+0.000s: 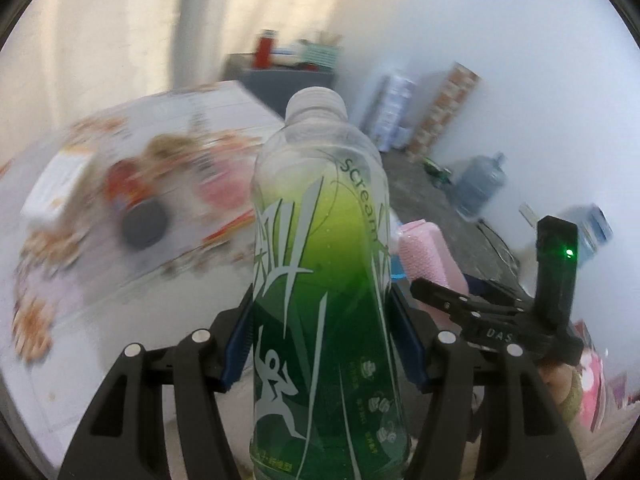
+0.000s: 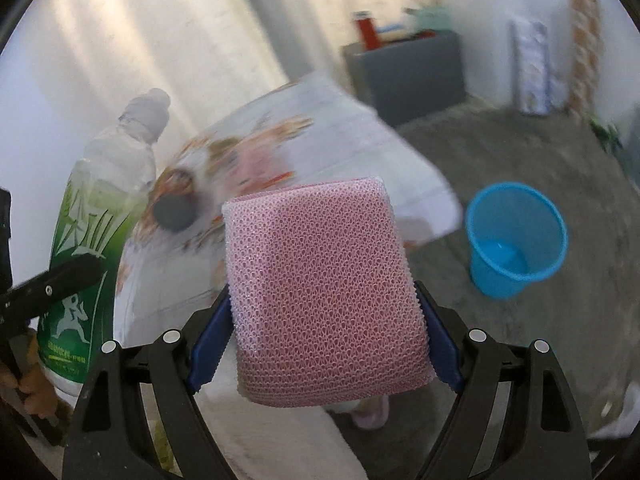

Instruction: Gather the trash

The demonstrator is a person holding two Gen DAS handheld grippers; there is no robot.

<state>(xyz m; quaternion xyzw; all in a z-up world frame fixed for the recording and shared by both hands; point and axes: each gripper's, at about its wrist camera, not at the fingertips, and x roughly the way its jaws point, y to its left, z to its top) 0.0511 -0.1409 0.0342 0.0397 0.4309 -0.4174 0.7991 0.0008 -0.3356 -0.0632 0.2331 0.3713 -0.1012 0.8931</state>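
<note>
Both our hands are loaded, which suits a collecting run: two pieces go in one trip. Our left gripper has its blue-padded fingers clamped on the lower body of a green-labelled plastic bottle, capped end pointing away from the camera; the grip sits low on the widest part, likely because that section gives the pads flat purchase and keeps the neck clear. The bottle looks empty or nearly so, hence light. Our right gripper holds a pink mesh scrubbing sponge across its width, fingers spread wide to take the full block and pressing its sides; the sponge is soft, so the wide clamp squeezes rather than pinches. From the right wrist view we also see the bottle at left, held up beside the sponge, so the two hands are near each other and above the tabletop, which carries a patterned cloth and blurred clutter including a dark round lid. A blue bin stands open on the floor just beyond the tabletop's edge, right of the sponge; we judge it the destination. Neither item is over it yet. Heavy blur makes the remaining tabletop objects hard to name. Risk: the bottle, tall and gripped low, could tip on release and miss the rim.
</note>
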